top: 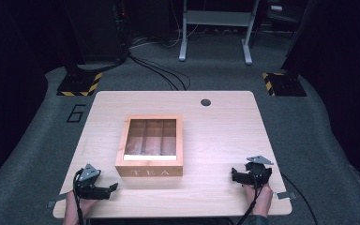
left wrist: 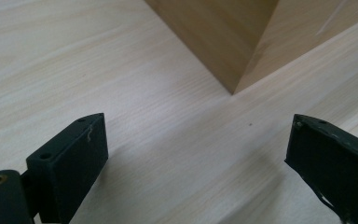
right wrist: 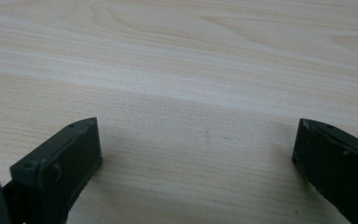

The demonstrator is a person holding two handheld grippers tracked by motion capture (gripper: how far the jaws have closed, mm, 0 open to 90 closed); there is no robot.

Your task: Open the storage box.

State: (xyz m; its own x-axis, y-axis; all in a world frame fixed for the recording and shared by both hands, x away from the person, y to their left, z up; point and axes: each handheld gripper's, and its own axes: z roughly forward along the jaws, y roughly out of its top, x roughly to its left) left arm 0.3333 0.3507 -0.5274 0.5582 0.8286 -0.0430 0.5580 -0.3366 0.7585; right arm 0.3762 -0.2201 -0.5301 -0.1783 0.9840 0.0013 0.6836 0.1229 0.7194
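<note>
Wooden tea box (top: 150,158), glass lid closed, mid-table (top: 225,136).

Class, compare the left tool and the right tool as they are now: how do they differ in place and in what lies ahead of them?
The left tool sits at the table's near left corner; the right tool sits near its right edge. The left tool points across toward the tea box, whose corner shows ahead of its jaws; the right tool faces bare wood. Both are open, hold nothing and are each held by a hand.
</note>
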